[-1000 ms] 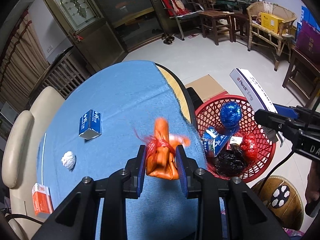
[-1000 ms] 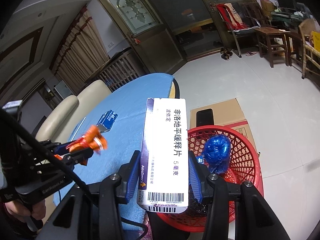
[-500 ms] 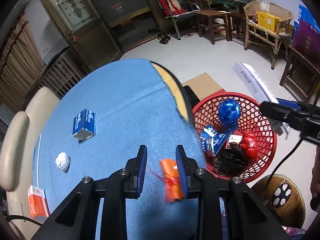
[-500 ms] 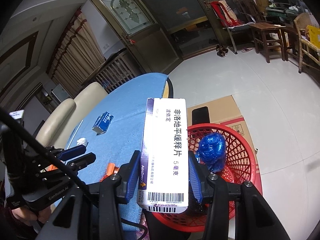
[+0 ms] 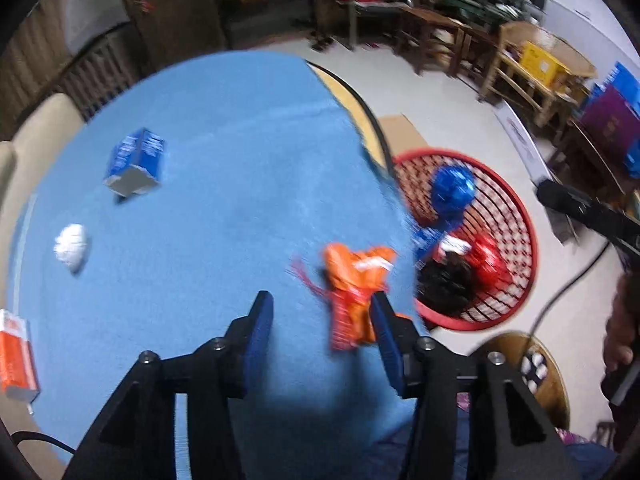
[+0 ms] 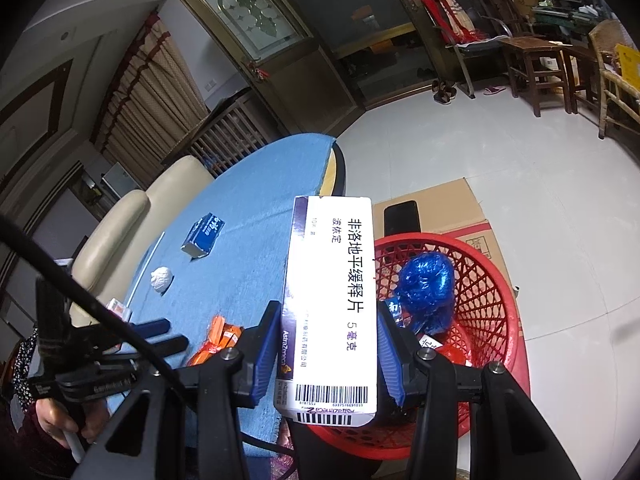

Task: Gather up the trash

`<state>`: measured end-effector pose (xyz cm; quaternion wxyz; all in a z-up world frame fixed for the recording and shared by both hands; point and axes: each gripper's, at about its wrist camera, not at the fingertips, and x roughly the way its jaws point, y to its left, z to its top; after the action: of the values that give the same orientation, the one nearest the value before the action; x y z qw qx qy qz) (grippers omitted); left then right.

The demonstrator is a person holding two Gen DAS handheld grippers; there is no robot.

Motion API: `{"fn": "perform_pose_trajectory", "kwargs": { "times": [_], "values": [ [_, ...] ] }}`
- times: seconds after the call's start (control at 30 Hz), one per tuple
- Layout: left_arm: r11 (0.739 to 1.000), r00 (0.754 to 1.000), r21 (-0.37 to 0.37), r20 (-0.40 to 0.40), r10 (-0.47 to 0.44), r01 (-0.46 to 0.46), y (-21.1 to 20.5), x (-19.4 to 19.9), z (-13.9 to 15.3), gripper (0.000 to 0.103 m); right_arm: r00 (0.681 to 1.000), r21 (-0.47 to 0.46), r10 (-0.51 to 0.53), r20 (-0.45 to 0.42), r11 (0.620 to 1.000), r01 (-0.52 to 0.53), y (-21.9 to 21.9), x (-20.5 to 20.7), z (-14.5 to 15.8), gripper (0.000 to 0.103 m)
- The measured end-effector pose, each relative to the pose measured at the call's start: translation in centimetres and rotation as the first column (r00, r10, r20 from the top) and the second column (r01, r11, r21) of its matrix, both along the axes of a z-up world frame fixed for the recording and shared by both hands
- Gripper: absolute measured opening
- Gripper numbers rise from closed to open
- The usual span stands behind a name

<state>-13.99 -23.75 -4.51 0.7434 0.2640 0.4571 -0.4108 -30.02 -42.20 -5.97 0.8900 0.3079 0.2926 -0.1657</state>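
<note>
Left gripper point(image 5: 320, 320) opening, fingers apart; orange bag point(image 5: 354, 292) between them, against the right-hand finger, on the blue worktop point(image 5: 224, 168). Right gripper point(image 6: 326, 356) clamped on white medicine box point(image 6: 332, 300). Beyond, red basket point(image 6: 496, 280) on the floor, holding blue wrapper point(image 6: 426, 284).

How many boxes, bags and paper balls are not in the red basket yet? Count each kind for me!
Boxes: 3 (blue box, orange-and-white box, white box)
Bags: 1 (orange bag)
Paper balls: 1 (white paper ball)
Total: 5
</note>
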Motion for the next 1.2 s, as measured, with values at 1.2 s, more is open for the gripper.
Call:
{"fn": "perform_pose_trajectory", "kwargs": {
  "times": [1.2],
  "values": [
    [0.894,0.887,-0.155,0.136,0.441,-0.420,16.7,5.2,2.6,0.032,0.964,-0.079,0.262,-0.049,0.961,-0.266,9.6,5.8,0.9,0.048]
  ]
}}
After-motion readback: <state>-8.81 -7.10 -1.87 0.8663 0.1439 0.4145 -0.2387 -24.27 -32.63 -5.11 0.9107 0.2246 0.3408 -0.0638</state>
